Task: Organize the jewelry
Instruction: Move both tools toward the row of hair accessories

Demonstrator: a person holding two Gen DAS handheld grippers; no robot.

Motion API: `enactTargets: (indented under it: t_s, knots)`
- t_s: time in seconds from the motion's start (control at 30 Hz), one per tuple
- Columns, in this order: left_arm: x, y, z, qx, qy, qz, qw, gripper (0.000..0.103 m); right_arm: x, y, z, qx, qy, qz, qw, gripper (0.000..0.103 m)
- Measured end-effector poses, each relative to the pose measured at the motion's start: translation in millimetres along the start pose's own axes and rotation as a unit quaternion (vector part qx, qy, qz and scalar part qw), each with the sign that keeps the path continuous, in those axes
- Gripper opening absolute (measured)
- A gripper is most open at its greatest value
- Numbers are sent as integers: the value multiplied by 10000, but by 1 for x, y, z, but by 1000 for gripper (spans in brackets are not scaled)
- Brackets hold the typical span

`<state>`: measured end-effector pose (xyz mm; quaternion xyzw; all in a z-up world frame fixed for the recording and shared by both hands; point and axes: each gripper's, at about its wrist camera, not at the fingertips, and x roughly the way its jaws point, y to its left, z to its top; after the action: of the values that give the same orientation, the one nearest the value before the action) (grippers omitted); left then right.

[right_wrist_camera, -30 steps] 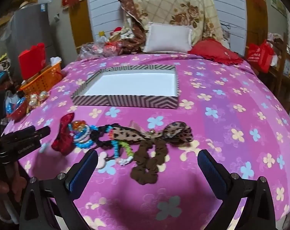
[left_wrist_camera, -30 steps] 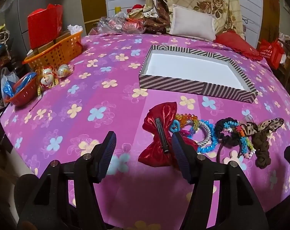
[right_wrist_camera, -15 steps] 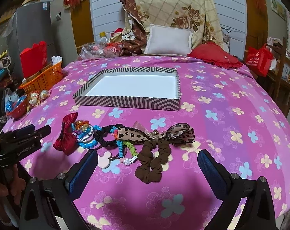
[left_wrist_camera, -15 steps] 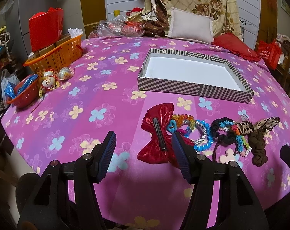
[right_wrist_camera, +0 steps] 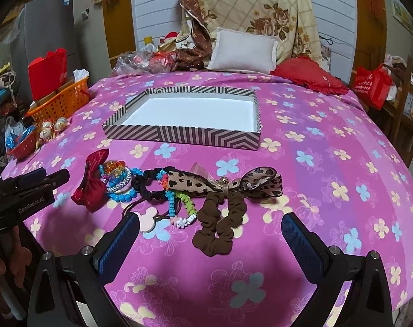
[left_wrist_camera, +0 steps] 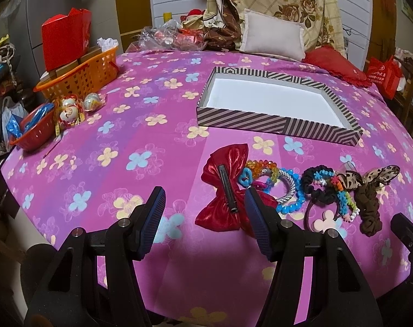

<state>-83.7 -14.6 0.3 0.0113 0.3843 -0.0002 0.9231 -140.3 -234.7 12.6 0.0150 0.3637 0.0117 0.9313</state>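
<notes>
Left gripper [left_wrist_camera: 203, 207] jaws wide apart, holding nothing, low over the table's near edge. Its right finger [left_wrist_camera: 256, 218] overlaps the red bow [left_wrist_camera: 222, 190] in the left view; contact can't be told. Bare cloth between the fingers and out to 9 o'clock.

Right gripper [right_wrist_camera: 210, 234] also spread wide and empty, hovering above the cloth. Brown scrunchie [right_wrist_camera: 220, 223] lies between its fingers at 12 o'clock, apart from both.

Jewelry lies in a row along the near side of the table [left_wrist_camera: 111, 136]: bow at the left end, then bead bracelets [left_wrist_camera: 282, 185], black scrunchie [left_wrist_camera: 315, 185], leopard bow [right_wrist_camera: 228, 182], brown scrunchie at the right end. Pieces touch or overlap their neighbours.

Striped box [left_wrist_camera: 274, 106] at 12 o'clock behind the row, white floor bare, open cloth between it and the row. More open cloth at 3 o'clock of the box in the right view.

Table edge curves close under both grippers. Left edge crowded: orange basket [left_wrist_camera: 78, 76], red bowl [left_wrist_camera: 34, 130], painted eggs [left_wrist_camera: 75, 106].

Right view only: pink mouse-ear hair tie [right_wrist_camera: 149, 218] just beside the right gripper's left finger, the leopard bow's full spread, the left gripper from the side at 9 o'clock. Left view only: the black clip [left_wrist_camera: 228, 188] on the red bow's back.
</notes>
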Motion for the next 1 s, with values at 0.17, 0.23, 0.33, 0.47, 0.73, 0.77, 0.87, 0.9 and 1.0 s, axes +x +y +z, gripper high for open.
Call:
enactTargets:
  t_s: [0.17, 0.23, 0.33, 0.47, 0.73, 0.77, 0.87, 0.9, 1.0]
  knots:
    - [2, 0, -2, -10, 21, -10, 10000, 60, 3, 0, -2, 1, 20, -44, 10000, 103]
    - [2, 0, -1, -13, 23, -7, 10000, 60, 4, -1, -2, 40, 67, 2, 10000, 103]
    - [3, -1, -2, -25, 35, -10, 10000, 60, 5, -3, -2, 104, 46, 26, 9999, 103]
    - [3, -1, -3, -32, 49, -7, 10000, 60, 5, -3, -3, 85, 28, -66, 9999, 103]
    - [6, 0, -5, -60, 96, -16, 9999, 60, 6, -5, -3, 217, 229, 11, 9995, 103]
    - [7, 0, -5, -63, 107, -19, 9999, 60, 7, -4, -3, 184, 236, 2, 9996, 103]
    - [8, 1, -5, -69, 128, -21, 9999, 60, 8, -3, -4, 125, 227, -59, 9996, 103]
    - [8, 1, -5, -67, 126, -16, 9999, 60, 9, -3, -4, 91, 213, -95, 9997, 103]
    - [9, 2, -6, -75, 128, -20, 9999, 60, 8, -4, -4, 107, 193, -133, 9997, 103]
